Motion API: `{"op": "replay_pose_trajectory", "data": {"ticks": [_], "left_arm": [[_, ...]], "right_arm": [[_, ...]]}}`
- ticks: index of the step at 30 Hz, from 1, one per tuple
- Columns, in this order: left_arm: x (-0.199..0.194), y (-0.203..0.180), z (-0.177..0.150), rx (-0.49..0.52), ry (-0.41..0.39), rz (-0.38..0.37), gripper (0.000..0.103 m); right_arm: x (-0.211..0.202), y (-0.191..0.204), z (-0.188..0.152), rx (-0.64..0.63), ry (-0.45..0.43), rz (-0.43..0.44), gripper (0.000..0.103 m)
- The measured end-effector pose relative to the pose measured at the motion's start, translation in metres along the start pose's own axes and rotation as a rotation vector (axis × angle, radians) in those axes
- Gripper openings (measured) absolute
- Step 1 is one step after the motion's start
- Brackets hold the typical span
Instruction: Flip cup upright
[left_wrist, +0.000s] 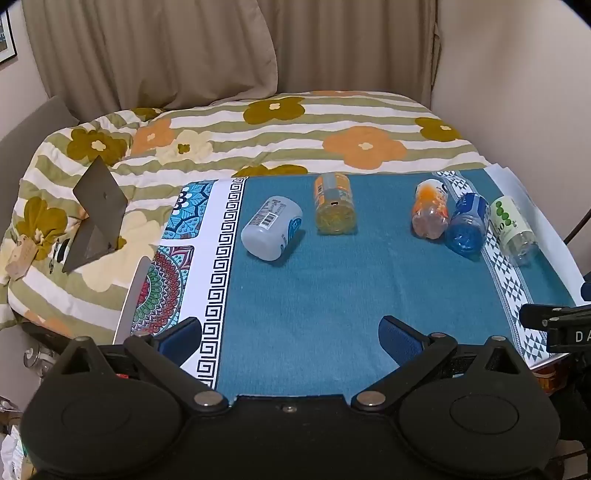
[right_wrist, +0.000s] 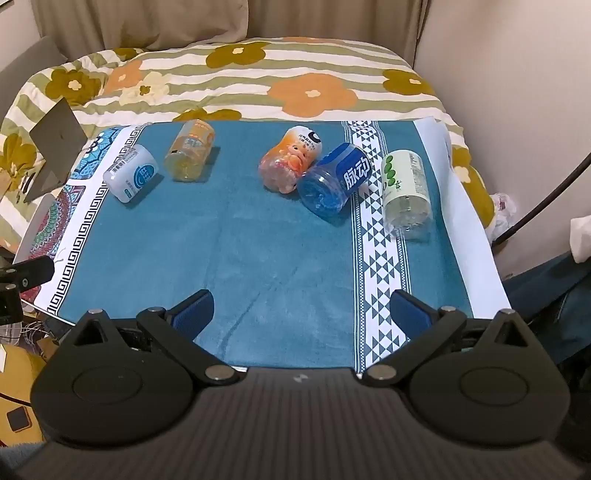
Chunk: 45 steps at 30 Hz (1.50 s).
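1. While lying on their sides across the teal cloth (right_wrist: 280, 251), five cut-bottle cups in a rough row in the upper half of both frames.
2. At upper left in the right wrist view: white cup (right_wrist: 130, 178) with a barcode label, partly on the patterned border; just beside it to the right, yellow cup (right_wrist: 190, 155).
3. Near centre: orange cup (right_wrist: 290, 162) touching blue cup (right_wrist: 334, 182), which leans against it.
4. Further right, on the triangle-patterned stripe: green-and-white cup (right_wrist: 405, 192), just beside the blue one.
5. Same row in the left wrist view: white cup (left_wrist: 271, 229), yellow cup (left_wrist: 335, 203), orange cup (left_wrist: 430, 208), blue cup (left_wrist: 467, 229), green-and-white cup (left_wrist: 515, 229).
6. Left gripper (left_wrist: 291, 336) at the bottom of its frame, jaws spread wide apart, holding nothing, well short of the cups.
7. Right gripper (right_wrist: 303, 310) likewise spread wide and empty, low over the near edge of the cloth.
8. Beyond the cloth, a floral striped quilt (right_wrist: 258, 85); at left, a grey folded stand (left_wrist: 96, 218).
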<state>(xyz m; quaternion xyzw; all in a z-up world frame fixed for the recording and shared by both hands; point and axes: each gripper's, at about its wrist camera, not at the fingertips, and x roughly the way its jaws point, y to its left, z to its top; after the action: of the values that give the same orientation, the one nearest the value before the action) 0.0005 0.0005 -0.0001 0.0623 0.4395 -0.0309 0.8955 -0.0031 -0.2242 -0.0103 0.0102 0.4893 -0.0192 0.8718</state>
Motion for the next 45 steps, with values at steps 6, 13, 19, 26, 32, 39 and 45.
{"op": "replay_pose_trajectory", "data": {"ticks": [6, 13, 19, 26, 32, 39, 45], "left_arm": [[0.0018, 0.0044, 0.0006, 0.001, -0.002, 0.002, 0.103], [0.0034, 0.0069, 0.0001, 0.0, 0.001, 0.001, 0.103], [0.0065, 0.0062, 0.0024, 0.0, -0.001, 0.001, 0.103], [0.0077, 0.0051, 0.0031, 0.004, -0.003, 0.0, 0.103], [0.0056, 0.0043, 0.0046, 0.003, -0.009, 0.006, 0.103], [0.0025, 0.0049, 0.0053, 0.006, -0.001, 0.0, 0.103], [0.0013, 0.0064, 0.0059, 0.005, -0.001, 0.0, 0.103]], "right_arm": [[0.0007, 0.0006, 0.0006, 0.005, 0.002, -0.001, 0.103], [0.0046, 0.0013, 0.0031, 0.014, 0.005, -0.005, 0.103], [0.0059, 0.0019, 0.0047, 0.017, 0.003, -0.005, 0.103], [0.0068, 0.0036, 0.0075, 0.021, 0.006, -0.006, 0.103], [0.006, 0.0039, 0.007, 0.025, 0.005, -0.004, 0.103], [0.0043, 0.0038, 0.0071, 0.027, 0.003, -0.007, 0.103], [0.0031, 0.0038, 0.0076, 0.028, -0.001, -0.006, 0.103]]}}
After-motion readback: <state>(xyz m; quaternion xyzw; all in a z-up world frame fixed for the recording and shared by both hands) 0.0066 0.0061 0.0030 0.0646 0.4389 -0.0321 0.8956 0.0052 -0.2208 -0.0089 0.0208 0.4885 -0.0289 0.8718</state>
